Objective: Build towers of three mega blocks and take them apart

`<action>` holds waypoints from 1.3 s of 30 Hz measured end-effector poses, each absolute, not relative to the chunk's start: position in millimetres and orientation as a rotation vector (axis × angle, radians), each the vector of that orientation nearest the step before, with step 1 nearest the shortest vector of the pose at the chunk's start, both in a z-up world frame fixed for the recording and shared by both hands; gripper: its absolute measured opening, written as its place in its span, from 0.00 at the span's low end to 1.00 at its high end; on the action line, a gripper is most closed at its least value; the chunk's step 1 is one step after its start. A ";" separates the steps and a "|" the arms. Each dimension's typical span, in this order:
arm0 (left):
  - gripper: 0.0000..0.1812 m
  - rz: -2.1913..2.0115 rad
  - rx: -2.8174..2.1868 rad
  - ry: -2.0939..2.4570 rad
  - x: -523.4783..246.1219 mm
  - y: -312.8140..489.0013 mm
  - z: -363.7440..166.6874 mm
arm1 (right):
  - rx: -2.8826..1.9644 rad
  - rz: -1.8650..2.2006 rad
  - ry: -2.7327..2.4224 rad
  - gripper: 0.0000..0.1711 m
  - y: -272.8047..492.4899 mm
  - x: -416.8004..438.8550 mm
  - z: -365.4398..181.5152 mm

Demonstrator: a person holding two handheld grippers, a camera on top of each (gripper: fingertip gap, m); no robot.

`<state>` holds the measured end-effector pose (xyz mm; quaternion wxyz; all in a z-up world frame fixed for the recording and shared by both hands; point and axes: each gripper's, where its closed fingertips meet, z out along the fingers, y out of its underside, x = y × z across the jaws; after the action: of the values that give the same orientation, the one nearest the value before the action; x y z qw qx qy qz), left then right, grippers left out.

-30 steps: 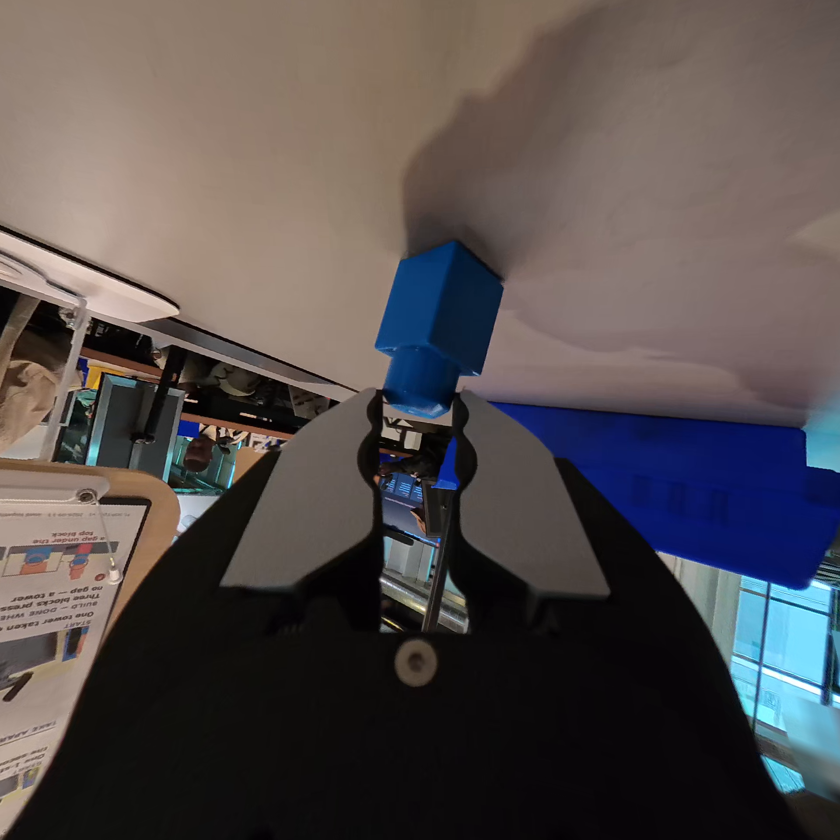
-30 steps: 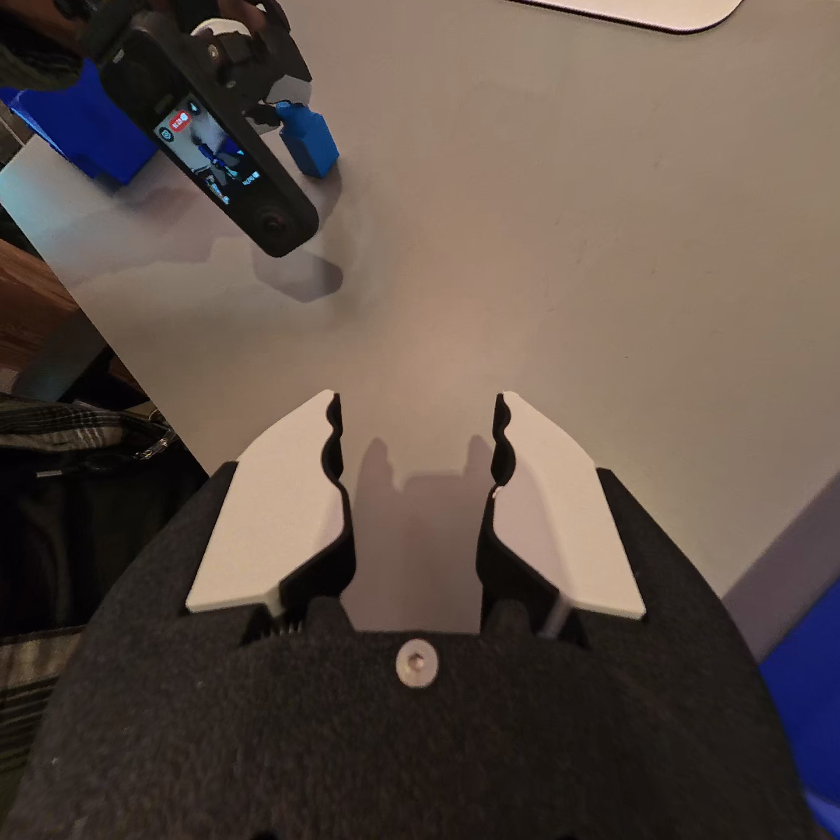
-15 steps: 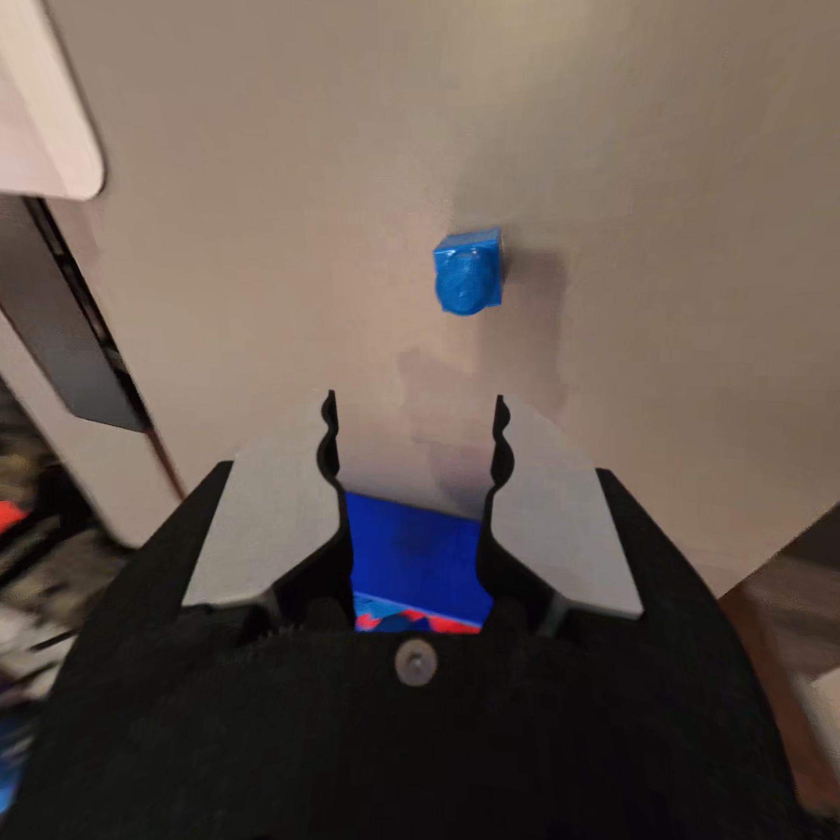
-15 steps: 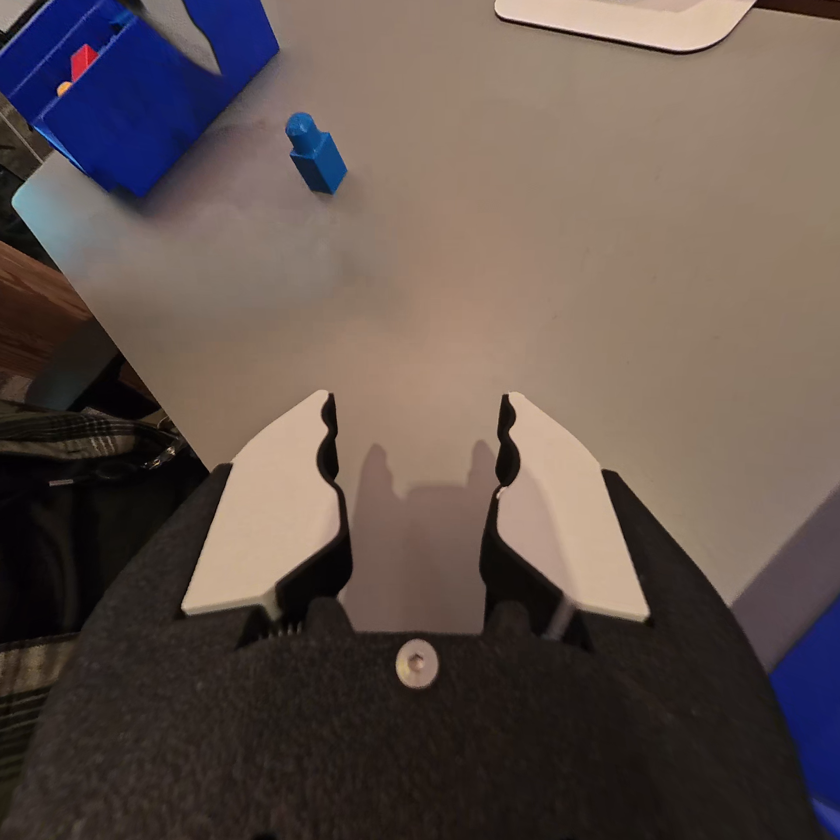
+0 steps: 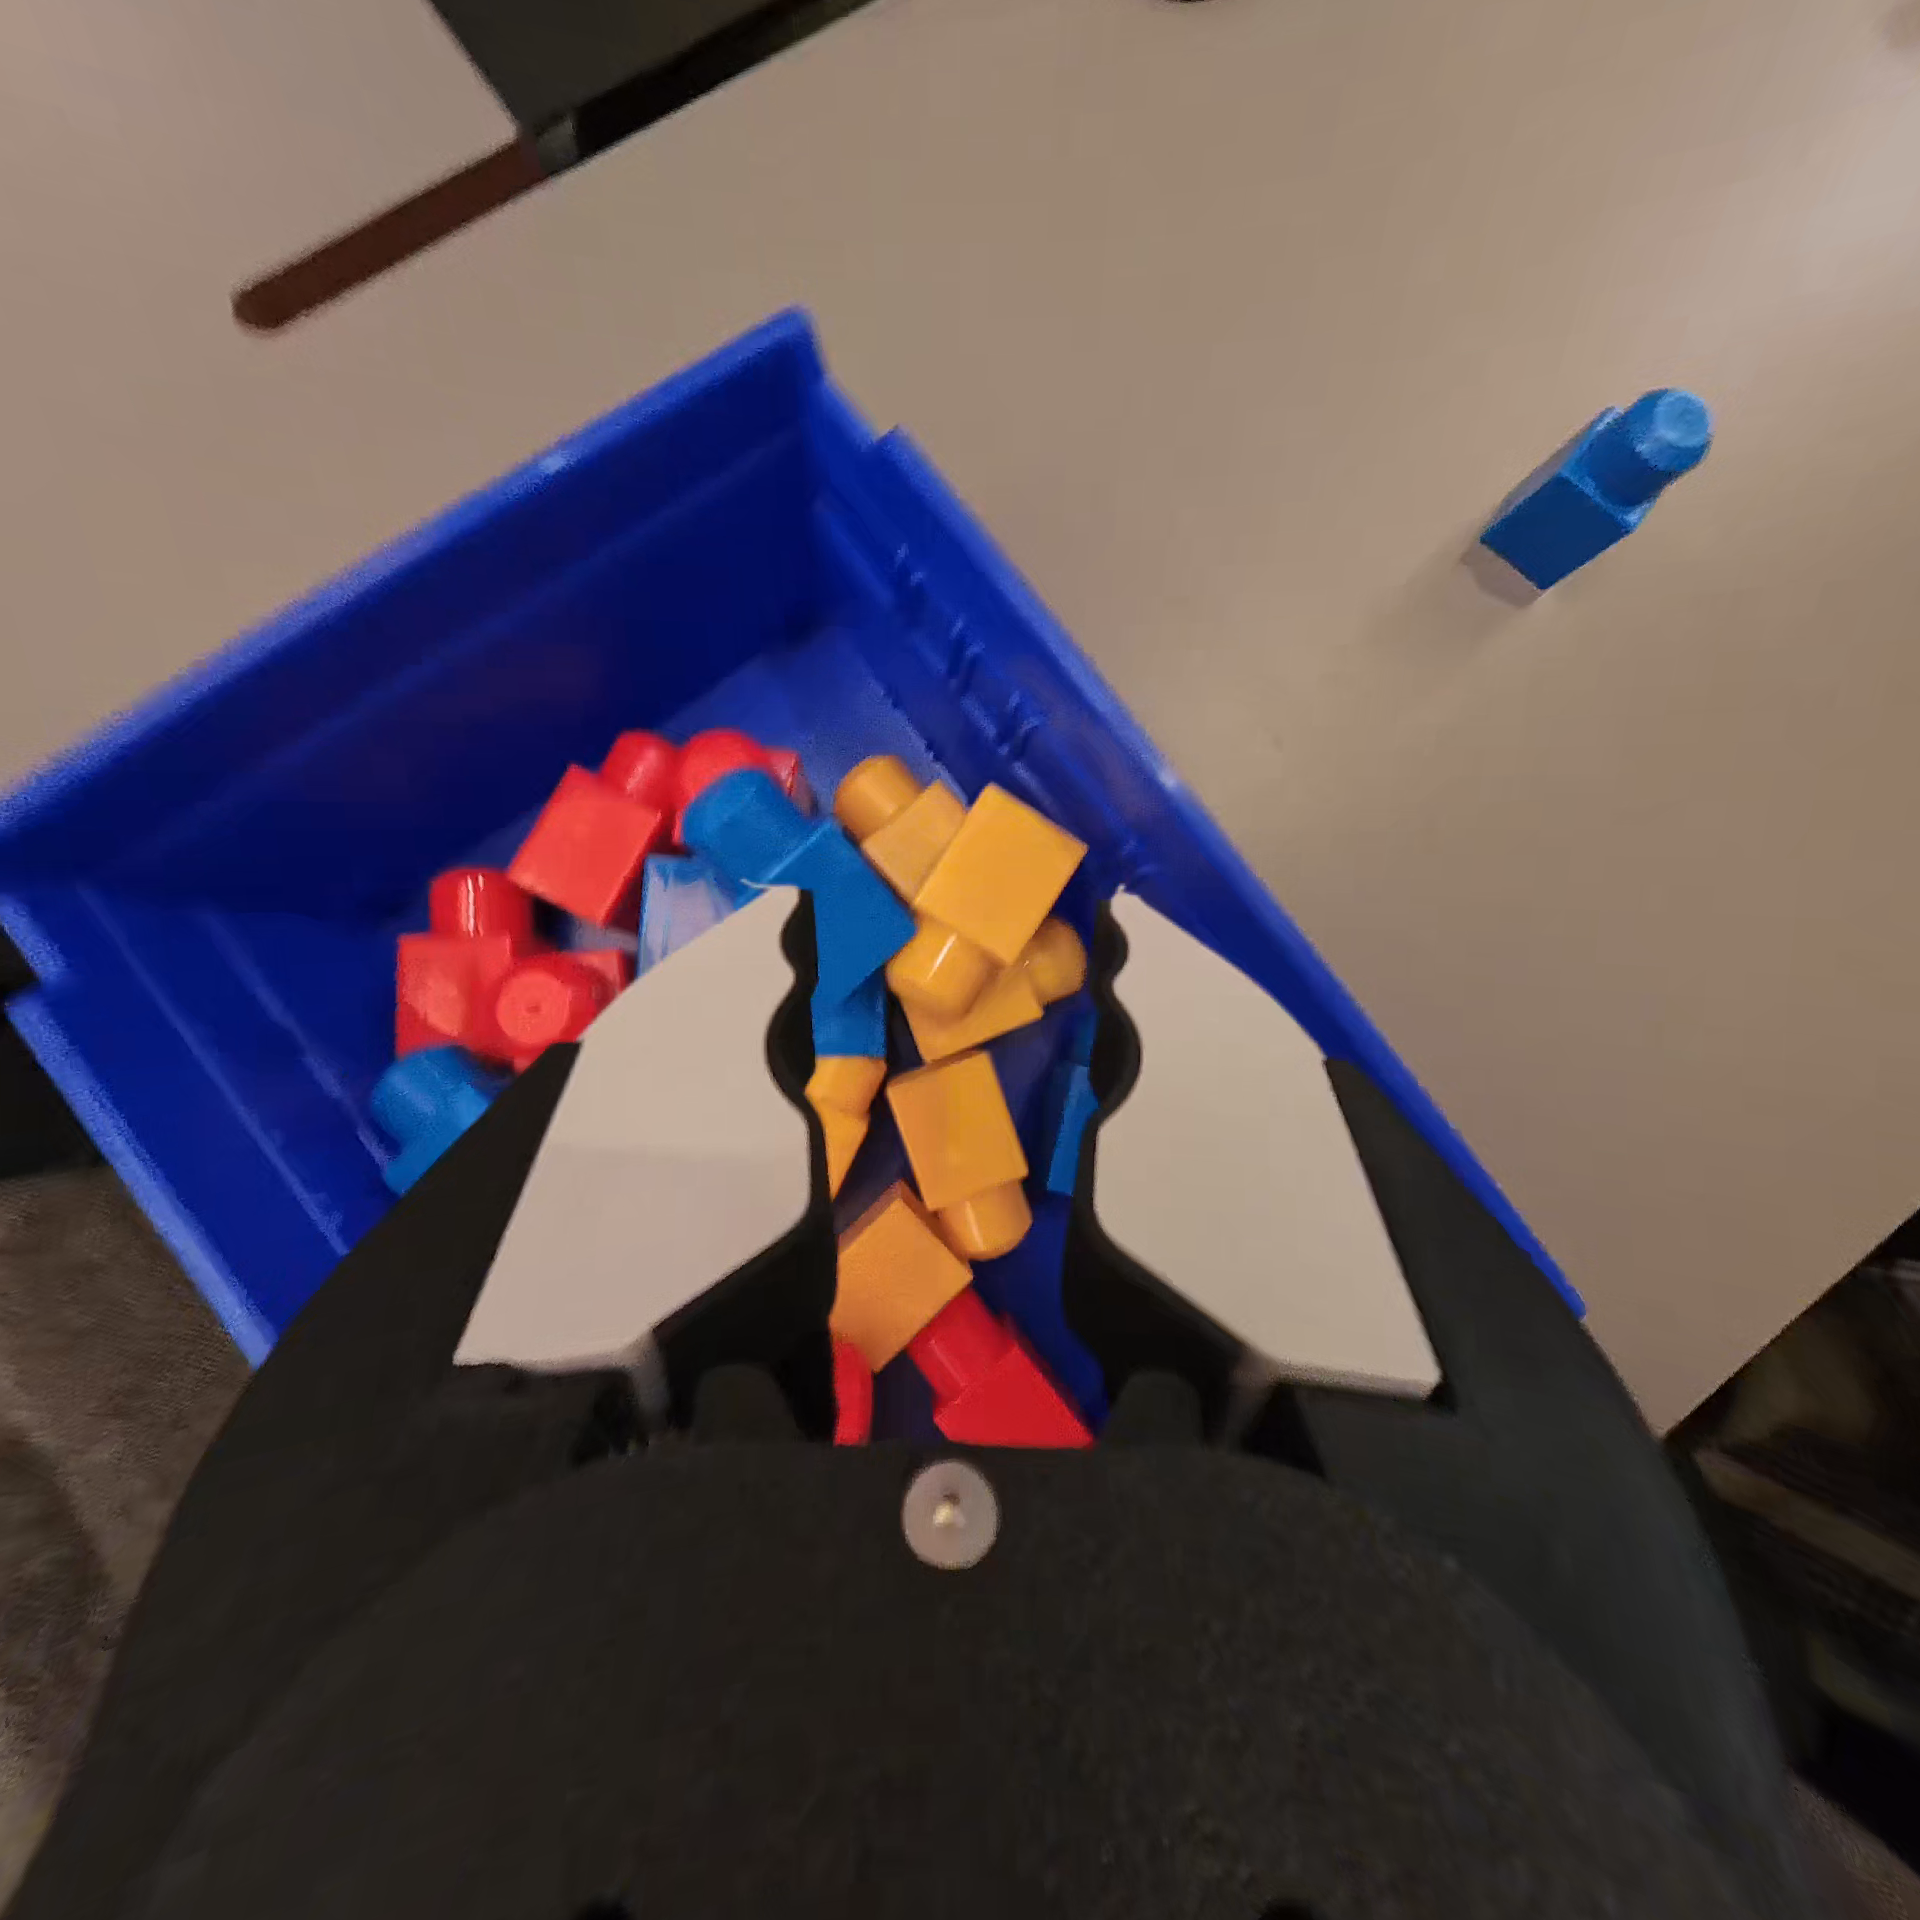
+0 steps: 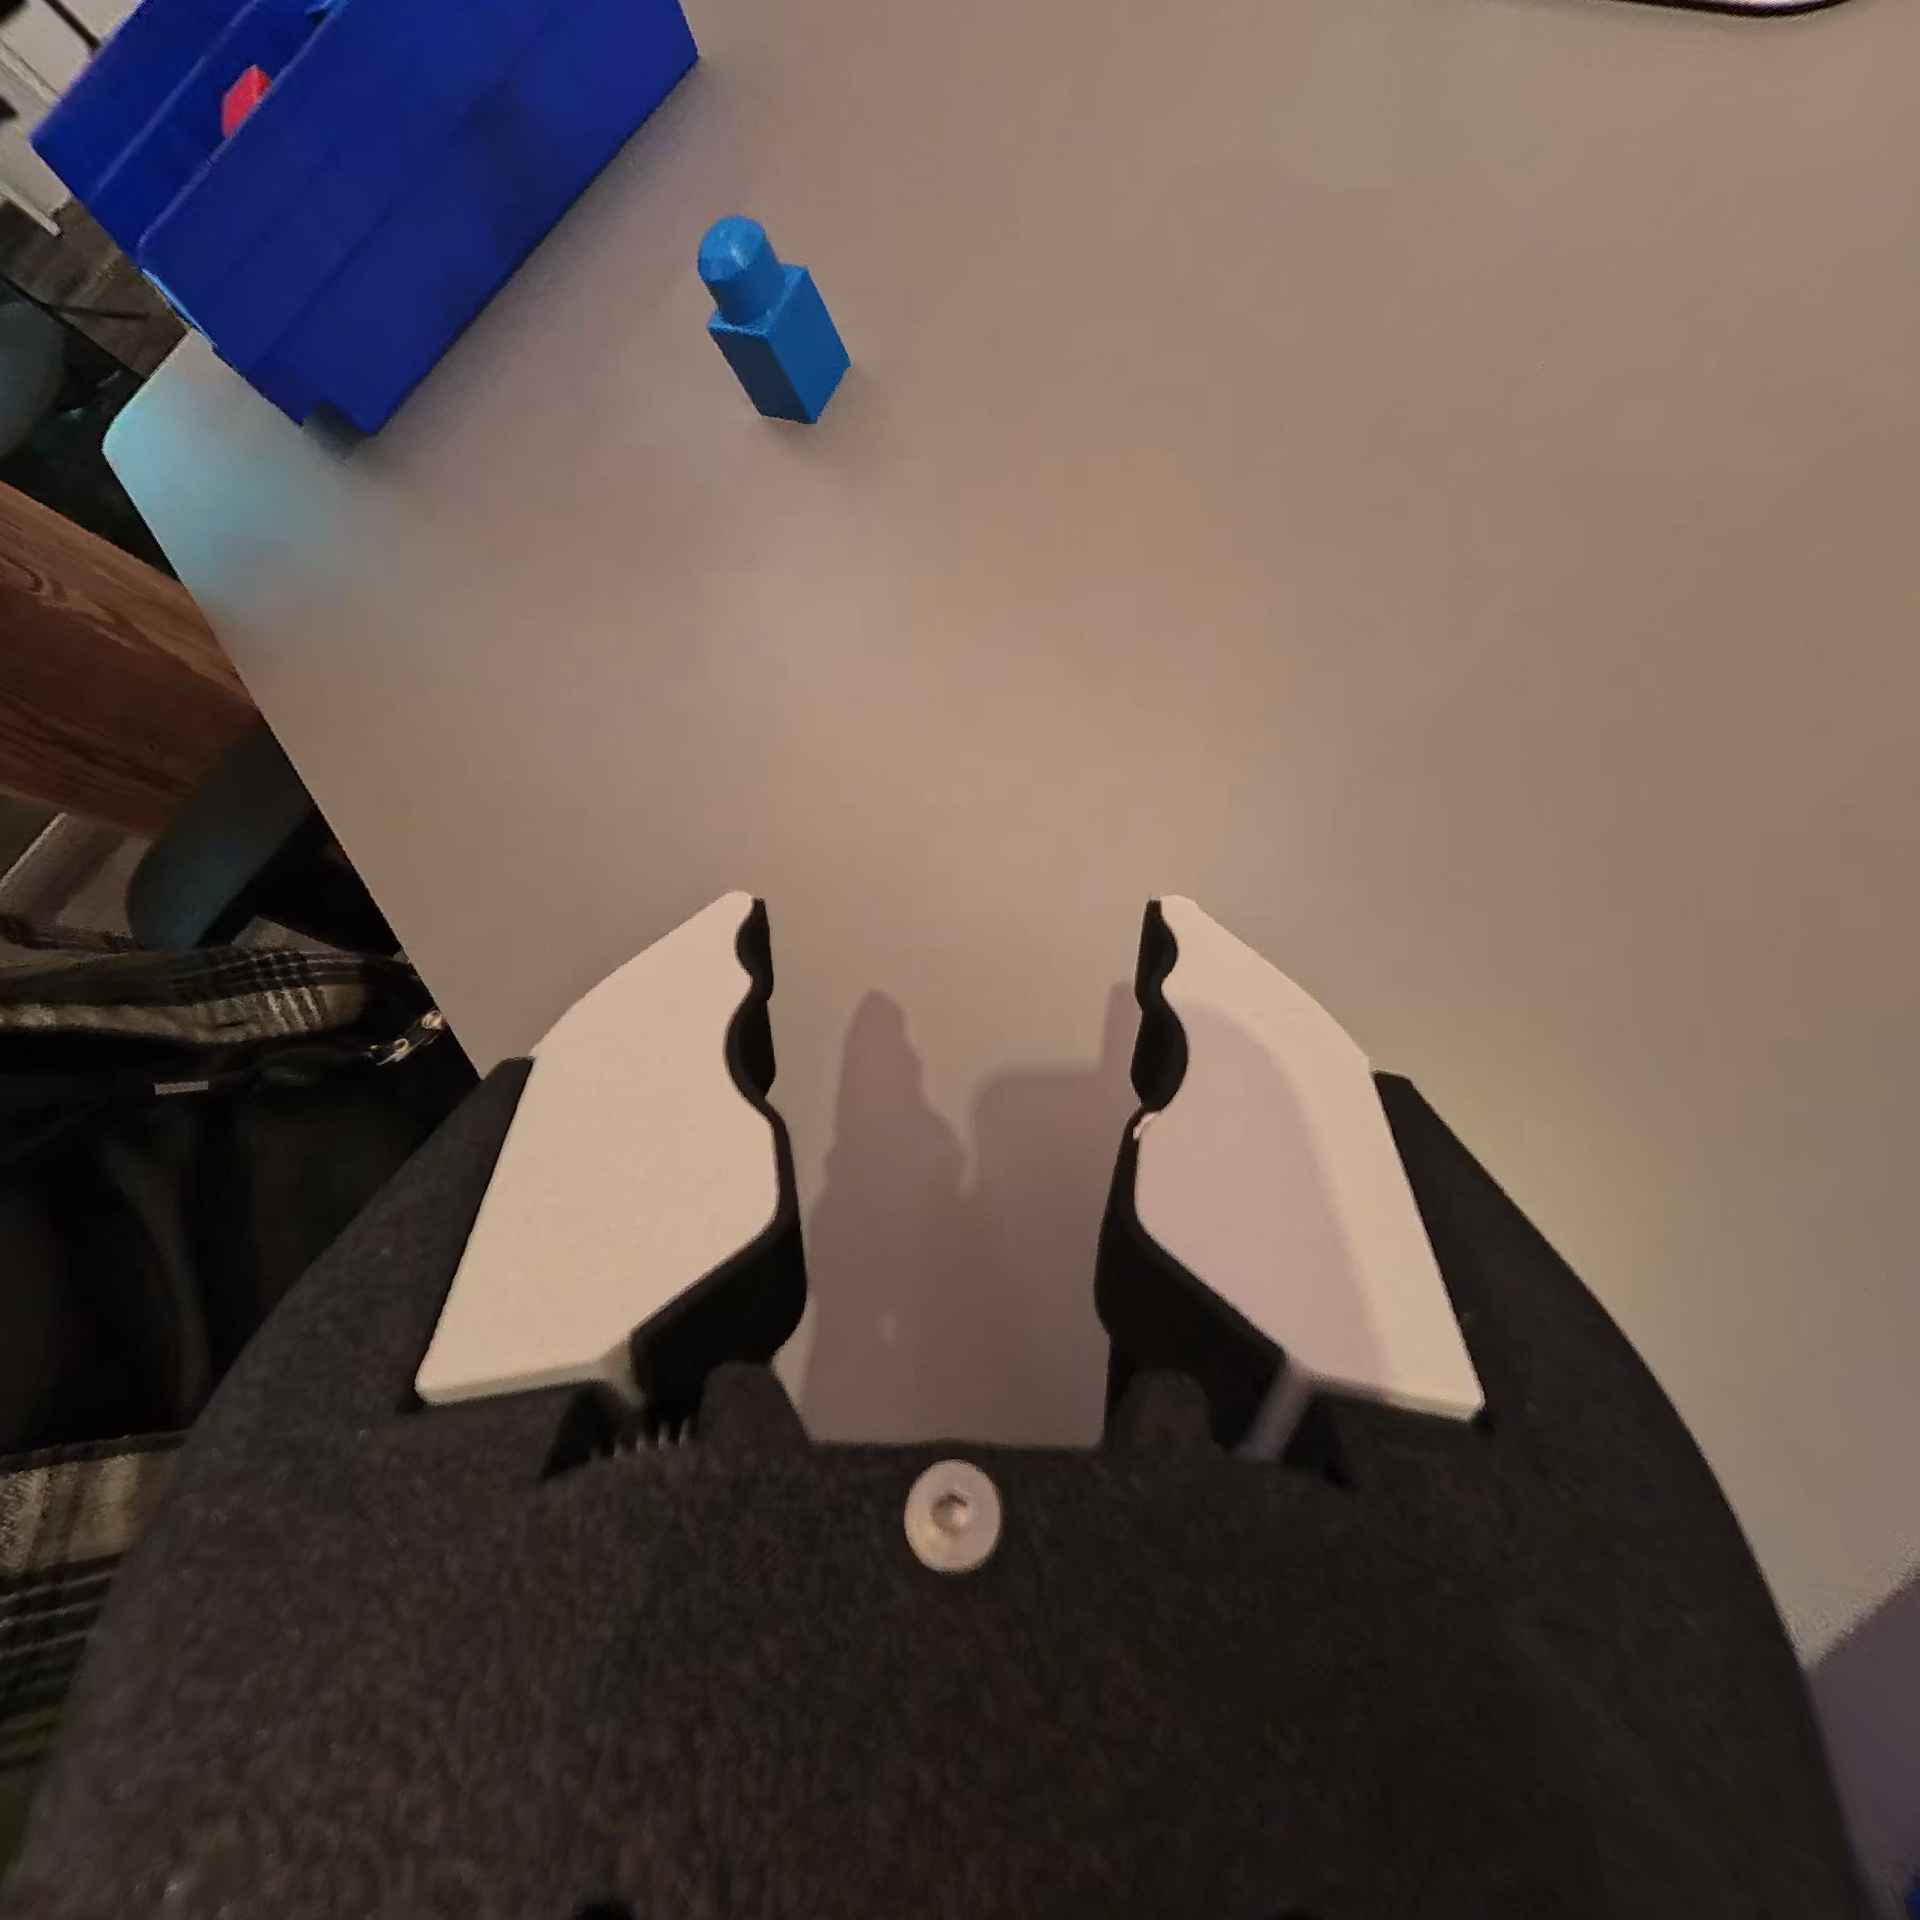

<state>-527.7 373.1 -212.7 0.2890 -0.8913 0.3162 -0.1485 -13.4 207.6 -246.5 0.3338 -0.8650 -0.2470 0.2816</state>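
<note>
A single blue mega block (image 5: pixel 1590 497) stands upright on the pale table, stud up; it also shows in the right wrist view (image 6: pixel 774 322). A blue bin (image 5: pixel 436 623) holds several red, blue and orange blocks (image 5: pixel 977 883). My left gripper (image 5: pixel 951 914) is open and empty, hanging over the bin with the blocks showing between its fingers. My right gripper (image 6: pixel 954 914) is open and empty above bare table, well short of the blue block. The bin also shows in the right wrist view (image 6: pixel 395 187), left of the block.
The table's left edge (image 6: pixel 260 665) drops to a wooden surface (image 6: pixel 94 686) and dark plaid fabric (image 6: pixel 208 997). A dark gap (image 5: pixel 623 94) runs between table panels at the far side in the left wrist view. The tips of one gripper are about 55 centimeters away from the tips of the other.
My left gripper let go of the blue block's stud, opened, and swung away from it to over the bin. The right gripper stayed open and shifted slightly toward the block.
</note>
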 end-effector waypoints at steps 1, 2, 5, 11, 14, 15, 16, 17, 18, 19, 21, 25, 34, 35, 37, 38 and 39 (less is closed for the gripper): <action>0.28 -0.427 -2.398 0.773 -535.1 375.3 -218.4 | -2.262 0.736 -0.653 0.39 208.6 -16.1 -246.7; 0.28 -0.461 -2.407 0.695 -540.7 379.4 -221.3 | -2.265 0.734 -0.662 0.39 209.1 -18.7 -246.6; 0.25 -0.549 -2.425 0.483 -546.1 392.2 -220.3 | -2.267 0.723 -0.677 0.39 209.2 -23.3 -244.5; 0.24 -0.458 -2.558 0.311 -538.8 413.4 -223.9 | -2.270 0.720 -0.668 0.39 209.5 -24.5 -242.5; 0.23 -0.471 -2.594 0.282 -529.0 421.5 -230.0 | -2.270 0.725 -0.670 0.39 207.7 -24.9 -243.1; 0.23 -0.461 -2.608 0.273 -528.3 423.2 -232.9 | -2.272 0.727 -0.672 0.40 206.8 -24.4 -243.7; 0.24 -0.438 -2.622 0.263 -529.3 425.0 -236.4 | -2.274 0.729 -0.673 0.40 206.1 -23.5 -244.2; 0.24 -0.407 -2.635 0.252 -531.6 426.3 -239.8 | -2.275 0.726 -0.671 0.39 205.8 -22.0 -244.5; 0.25 -0.376 -2.647 0.243 -534.2 427.2 -243.1 | -2.276 0.724 -0.668 0.39 205.6 -20.3 -244.6; 0.25 -0.351 -2.657 0.236 -536.4 427.6 -245.9 | -2.274 0.726 -0.664 0.39 205.7 -18.9 -244.3; 0.24 -0.311 -2.675 0.227 -539.9 427.4 -250.2 | -2.267 0.731 -0.653 0.39 205.8 -16.5 -243.0; 0.20 -0.265 -2.694 0.233 -541.2 428.3 -255.3 | -2.260 0.735 -0.650 0.39 206.0 -15.0 -242.6; 0.15 -0.372 -2.681 0.256 -536.1 426.9 -256.8 | -2.237 0.737 -0.639 0.38 203.4 -11.5 -238.6; 0.14 -0.409 -2.645 0.262 -533.2 427.7 -249.6 | -2.234 0.737 -0.637 0.38 203.0 -10.8 -237.9; 0.14 -0.493 -2.543 0.279 -524.1 430.3 -227.5 | -2.222 0.737 -0.634 0.37 203.0 -9.9 -236.0; 0.14 -0.530 -2.479 0.298 -517.7 431.6 -213.3 | -2.217 0.738 -0.633 0.37 203.0 -9.7 -235.3; 0.14 -0.573 -2.410 0.326 -508.3 431.9 -197.7 | -2.213 0.740 -0.631 0.37 203.1 -9.9 -234.8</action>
<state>-508.3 431.9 -197.7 0.3159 -0.9152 0.1236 -0.2176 -9.9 203.1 -234.8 0.3543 -0.8560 -0.2442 0.2864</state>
